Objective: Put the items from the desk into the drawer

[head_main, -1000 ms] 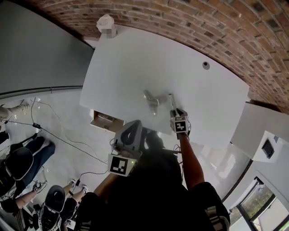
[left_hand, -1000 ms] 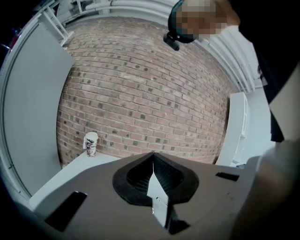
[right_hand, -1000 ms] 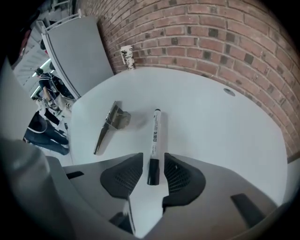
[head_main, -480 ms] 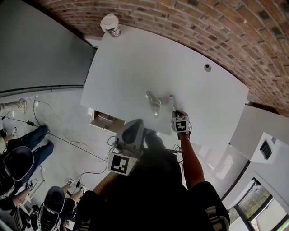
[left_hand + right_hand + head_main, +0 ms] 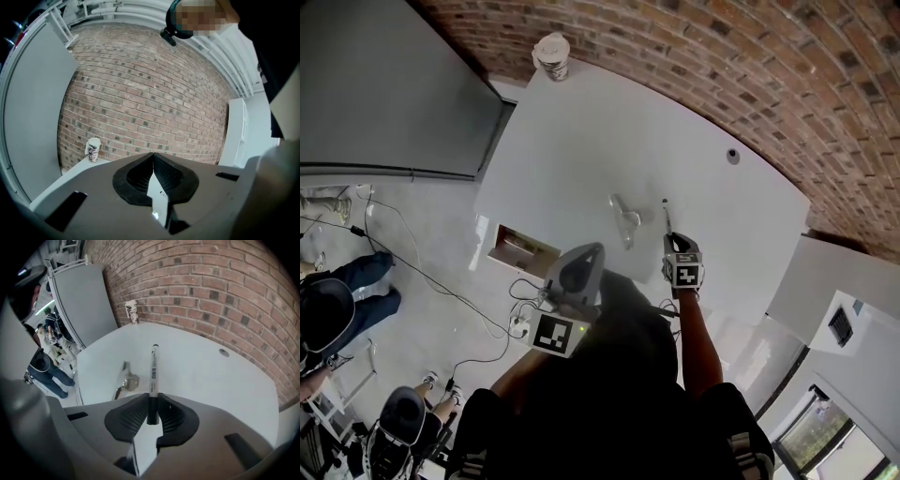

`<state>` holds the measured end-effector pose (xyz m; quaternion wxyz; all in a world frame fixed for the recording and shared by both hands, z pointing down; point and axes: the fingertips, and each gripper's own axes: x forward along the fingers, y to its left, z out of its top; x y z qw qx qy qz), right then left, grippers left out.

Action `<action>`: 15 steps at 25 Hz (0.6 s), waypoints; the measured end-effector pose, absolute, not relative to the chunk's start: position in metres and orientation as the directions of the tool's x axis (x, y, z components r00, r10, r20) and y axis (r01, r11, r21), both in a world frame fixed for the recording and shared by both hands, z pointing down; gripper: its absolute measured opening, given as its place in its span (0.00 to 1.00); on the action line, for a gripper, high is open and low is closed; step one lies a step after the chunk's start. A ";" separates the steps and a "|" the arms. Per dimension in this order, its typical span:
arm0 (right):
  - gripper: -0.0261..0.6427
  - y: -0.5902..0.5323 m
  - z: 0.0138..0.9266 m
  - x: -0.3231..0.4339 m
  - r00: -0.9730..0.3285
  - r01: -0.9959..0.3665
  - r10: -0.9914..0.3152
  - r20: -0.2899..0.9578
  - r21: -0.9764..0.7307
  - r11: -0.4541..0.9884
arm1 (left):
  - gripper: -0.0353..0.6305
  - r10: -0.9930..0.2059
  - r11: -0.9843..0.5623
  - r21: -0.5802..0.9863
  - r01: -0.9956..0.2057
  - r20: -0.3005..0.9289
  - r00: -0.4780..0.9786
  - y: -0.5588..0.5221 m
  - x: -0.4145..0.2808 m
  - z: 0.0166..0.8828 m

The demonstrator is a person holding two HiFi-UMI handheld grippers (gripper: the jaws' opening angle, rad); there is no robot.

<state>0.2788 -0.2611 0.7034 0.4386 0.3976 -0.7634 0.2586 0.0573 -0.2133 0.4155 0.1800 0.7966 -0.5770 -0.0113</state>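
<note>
Right gripper view: marker (image 5: 153, 371) clamped in the right claw (image 5: 152, 401)

Cup (image 5: 551, 54) on desk (image 5: 581, 131) far corner, marker (image 5: 667, 214) just right of tool (image 5: 625, 216), drawer (image 5: 521, 251) at desk's left edge

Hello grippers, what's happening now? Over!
Right gripper just closed on marker. Left gripper shut, empty. Drawer open. Metal piece on desk, not in the way.

The slim white marker pen (image 5: 153, 369) carries unreadably small print (its dark butt end seems buried between the jaws).
</note>
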 end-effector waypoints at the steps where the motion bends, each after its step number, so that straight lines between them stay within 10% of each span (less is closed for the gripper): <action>1: 0.13 -0.263 0.695 0.273 -0.319 -0.824 -0.390 0.864 -0.049 0.565 | 0.06 -0.929 -0.258 0.299 -0.919 0.184 0.321 -0.213 0.056 0.414; 15: 0.13 -0.264 0.616 0.169 -0.615 -0.530 -0.304 0.728 -0.096 0.843 | 0.06 -0.985 0.034 0.230 -0.973 0.170 0.005 -0.179 0.031 0.394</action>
